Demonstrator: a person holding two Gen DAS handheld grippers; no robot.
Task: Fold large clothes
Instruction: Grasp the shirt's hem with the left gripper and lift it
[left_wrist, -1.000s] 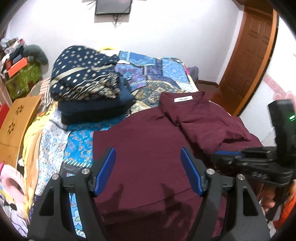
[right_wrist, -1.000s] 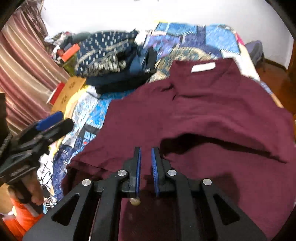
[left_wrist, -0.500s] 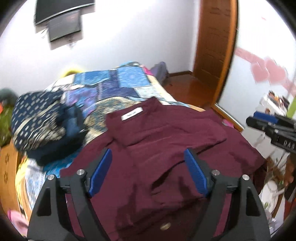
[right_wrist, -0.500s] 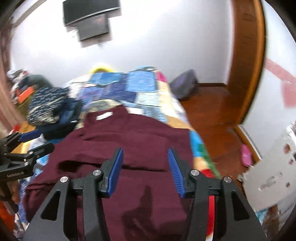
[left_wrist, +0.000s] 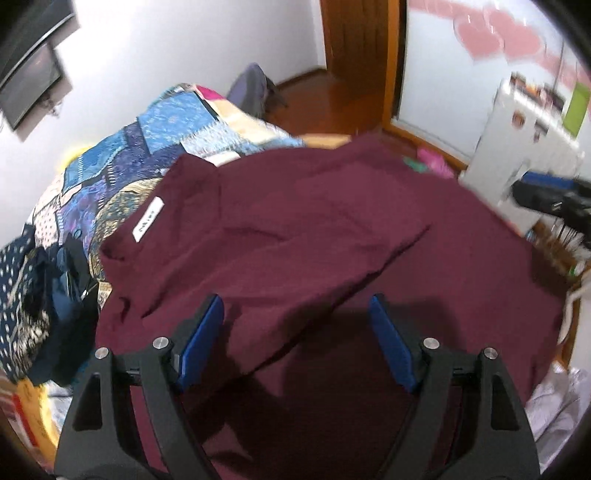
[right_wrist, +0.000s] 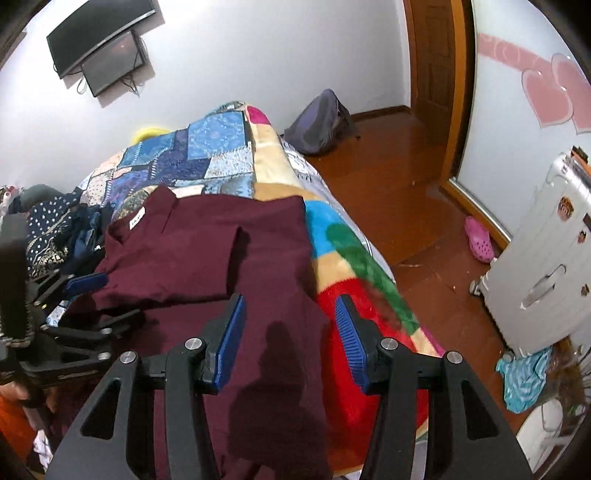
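Observation:
A large maroon garment with a white neck label lies spread on the patchwork bed, one side folded over itself. It also shows in the right wrist view. My left gripper is open and empty, hovering over the garment's near part. It also shows in the right wrist view at the left edge. My right gripper is open and empty above the garment's right edge. It shows blurred in the left wrist view at the far right.
A pile of dark blue patterned clothes lies at the bed's left. The colourful blanket covers the bed's right side. A grey backpack, pink shoe and white suitcase stand on the wooden floor. A door is behind.
My right gripper opened, let go of the maroon garment and swung to the bed's right side. My left gripper turned right and tilted over the garment. It stayed open.

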